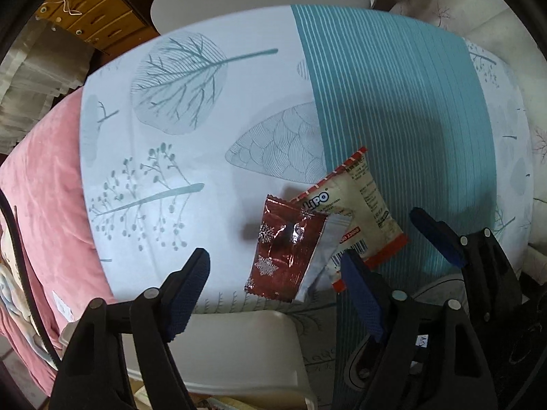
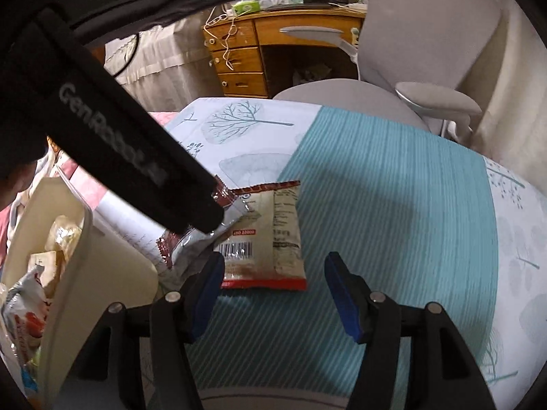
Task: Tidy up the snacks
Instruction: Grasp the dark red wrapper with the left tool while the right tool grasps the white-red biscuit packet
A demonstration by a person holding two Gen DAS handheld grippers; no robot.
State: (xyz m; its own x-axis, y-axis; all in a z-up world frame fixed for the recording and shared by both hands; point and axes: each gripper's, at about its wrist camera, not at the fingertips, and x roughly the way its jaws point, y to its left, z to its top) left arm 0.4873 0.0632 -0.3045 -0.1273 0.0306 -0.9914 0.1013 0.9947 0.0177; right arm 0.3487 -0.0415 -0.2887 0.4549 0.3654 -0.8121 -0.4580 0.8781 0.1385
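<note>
A dark red foil snack packet with snowflakes lies on the table, overlapping a cream and red Lipo packet. My left gripper is open just in front of the red packet, empty. The right gripper shows beside it, open. In the right wrist view my right gripper is open just short of the Lipo packet. The left gripper's black body covers most of the red packet. A white bin at the left holds several snack bags.
The table wears a white leaf-print and teal striped cloth. The white bin's rim sits below the table's near edge. A pink blanket lies left. A grey chair and a wooden desk stand beyond the table.
</note>
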